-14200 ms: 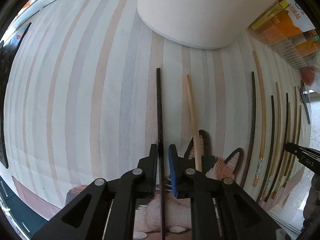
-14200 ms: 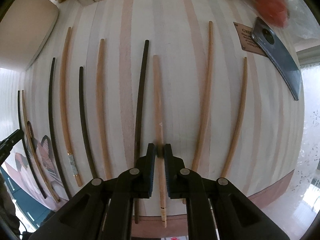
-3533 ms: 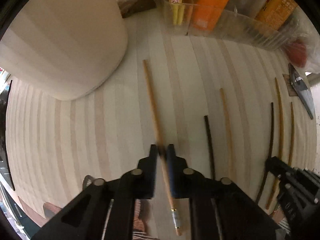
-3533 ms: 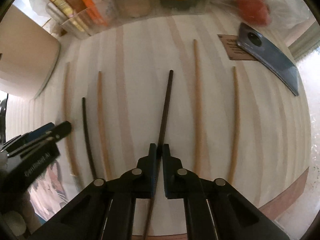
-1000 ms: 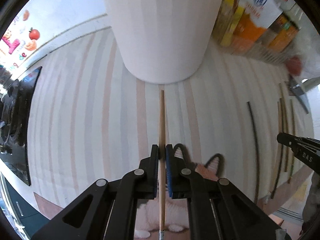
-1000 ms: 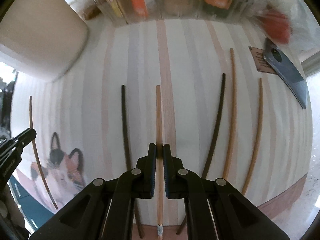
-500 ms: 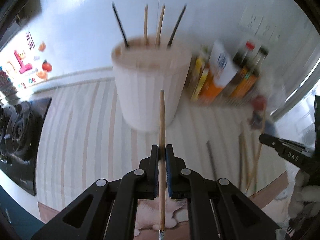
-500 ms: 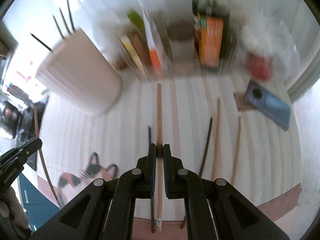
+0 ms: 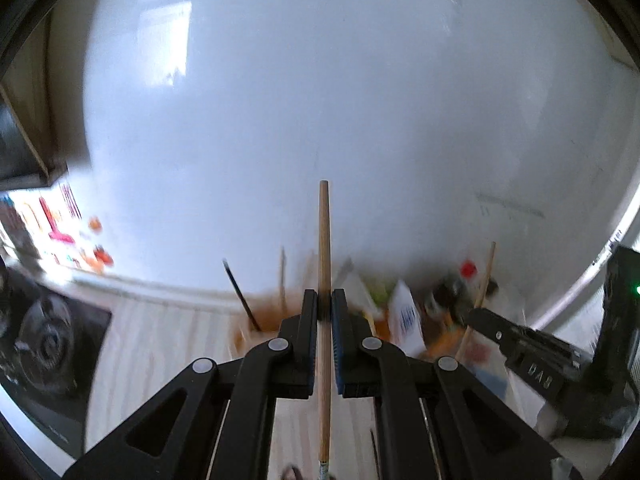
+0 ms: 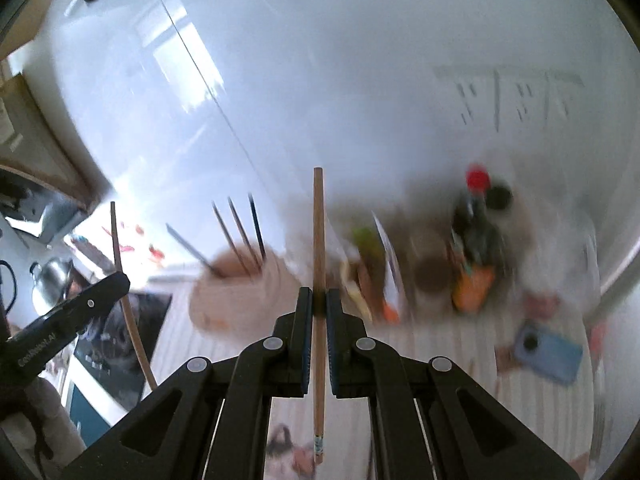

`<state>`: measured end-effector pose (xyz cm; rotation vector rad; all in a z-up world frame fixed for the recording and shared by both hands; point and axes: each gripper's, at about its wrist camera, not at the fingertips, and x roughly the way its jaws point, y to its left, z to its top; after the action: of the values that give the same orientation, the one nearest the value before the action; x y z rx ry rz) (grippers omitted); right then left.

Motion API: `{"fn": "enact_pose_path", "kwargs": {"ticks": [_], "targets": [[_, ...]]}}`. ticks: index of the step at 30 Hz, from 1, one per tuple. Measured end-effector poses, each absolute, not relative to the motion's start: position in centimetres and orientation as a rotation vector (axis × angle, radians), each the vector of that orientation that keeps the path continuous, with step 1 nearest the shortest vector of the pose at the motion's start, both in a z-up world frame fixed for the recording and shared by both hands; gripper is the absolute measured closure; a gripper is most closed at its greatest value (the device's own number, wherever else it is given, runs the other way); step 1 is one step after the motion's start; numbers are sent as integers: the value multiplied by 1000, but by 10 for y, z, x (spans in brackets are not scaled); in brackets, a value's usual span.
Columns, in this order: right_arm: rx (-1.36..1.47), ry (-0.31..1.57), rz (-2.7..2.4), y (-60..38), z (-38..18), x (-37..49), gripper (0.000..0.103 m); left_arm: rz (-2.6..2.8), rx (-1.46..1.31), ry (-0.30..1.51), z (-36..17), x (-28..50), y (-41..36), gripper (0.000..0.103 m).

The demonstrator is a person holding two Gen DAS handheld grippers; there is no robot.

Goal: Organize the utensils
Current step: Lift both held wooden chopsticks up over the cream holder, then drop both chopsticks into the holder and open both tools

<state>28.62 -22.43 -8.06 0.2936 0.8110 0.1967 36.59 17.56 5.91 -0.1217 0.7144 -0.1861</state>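
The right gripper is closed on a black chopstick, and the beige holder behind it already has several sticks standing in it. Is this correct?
Not quite. The chopstick in the right gripper is light wood, not black, as the right wrist view shows. The rest holds: the gripper is closed on it, and the beige holder has several sticks standing in it.

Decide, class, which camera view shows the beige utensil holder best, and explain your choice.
The right wrist view. There the utensil holder, though blurred, shows its rim, its side and four chopsticks standing inside. In the left wrist view the left claw hides most of the utensil holder; only part of its opening peeks out.
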Motion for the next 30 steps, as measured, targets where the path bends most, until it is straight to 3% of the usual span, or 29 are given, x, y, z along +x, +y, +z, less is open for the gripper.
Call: {"fn": "enact_pose_path", "kwargs": {"ticks": [10, 30], "targets": [[291, 659, 165, -178, -50, 360, 96, -78, -219, 632, 64, 436, 208, 99], [289, 537, 185, -126, -95, 410, 96, -36, -220, 628, 1, 494, 218, 99]]}}
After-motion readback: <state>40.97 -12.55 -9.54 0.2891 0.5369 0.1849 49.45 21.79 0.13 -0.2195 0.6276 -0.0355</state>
